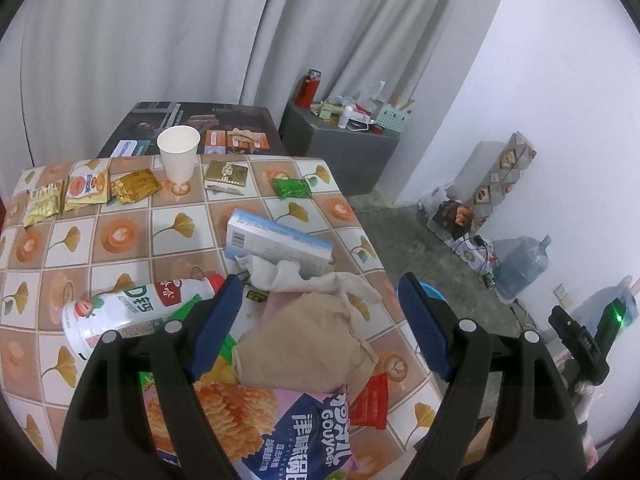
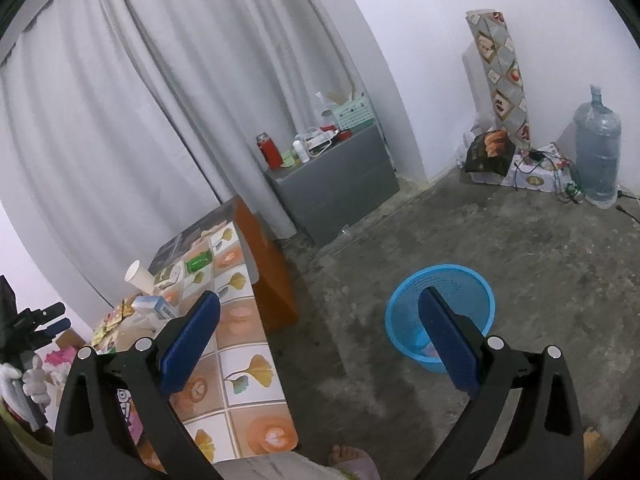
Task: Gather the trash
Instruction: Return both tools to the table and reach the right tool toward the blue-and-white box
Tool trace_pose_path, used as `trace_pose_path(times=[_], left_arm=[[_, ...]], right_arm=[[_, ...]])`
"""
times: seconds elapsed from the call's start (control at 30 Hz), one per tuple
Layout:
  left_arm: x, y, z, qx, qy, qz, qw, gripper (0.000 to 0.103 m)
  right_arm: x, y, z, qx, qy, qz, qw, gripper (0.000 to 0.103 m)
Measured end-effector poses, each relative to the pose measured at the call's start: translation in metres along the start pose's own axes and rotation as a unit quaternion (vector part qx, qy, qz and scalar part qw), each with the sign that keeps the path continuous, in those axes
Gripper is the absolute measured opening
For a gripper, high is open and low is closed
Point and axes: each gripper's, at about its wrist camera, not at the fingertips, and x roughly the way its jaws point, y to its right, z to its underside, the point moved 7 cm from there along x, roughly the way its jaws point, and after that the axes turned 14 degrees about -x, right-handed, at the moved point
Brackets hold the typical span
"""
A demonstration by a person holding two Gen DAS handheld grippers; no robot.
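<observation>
Left wrist view looks down close over the table [image 1: 120,236]; right wrist view faces the floor beside it, sharing that table

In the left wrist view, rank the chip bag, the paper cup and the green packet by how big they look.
1. chip bag, though nearest the camera
2. paper cup
3. green packet

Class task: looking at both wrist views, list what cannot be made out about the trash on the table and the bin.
- Blue mesh basket, right wrist view: contents partly hidden by the right gripper finger.
- Purple crisp bag, left wrist view: cut off by the bottom edge and the left gripper.
- White yoghurt bottle: label text too small.
</observation>
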Motion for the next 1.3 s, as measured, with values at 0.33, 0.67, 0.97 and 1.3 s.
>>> trace_pose_path(times=[0.33, 0.67, 0.97, 1.3], left_arm=[[-0.003, 0.000, 0.007, -0.001, 0.001, -0.007, 1.0000, 0.076], [-0.009, -0.013, 0.009, -0.013, 0.008, -0.019, 0.9997, 0.076], [-0.010, -0.028, 0.009, -0.029, 0.009, -0.032, 0.9990, 0.076], [0.009, -0.035, 0.005, -0.068, -0.007, -0.020, 0.9974, 0.076]], right_arm=[[0.005, -0.013, -0.002, -0.007, -0.003, -0.016, 1.000, 0.097], [0.012, -0.029, 0.001, -0.012, -0.014, -0.035, 0.999, 0.097], [0.031, -0.069, 0.004, -0.028, -0.039, -0.086, 0.995, 0.097], [0.061, -0.125, 0.006, -0.055, -0.067, -0.145, 0.986, 0.096]])
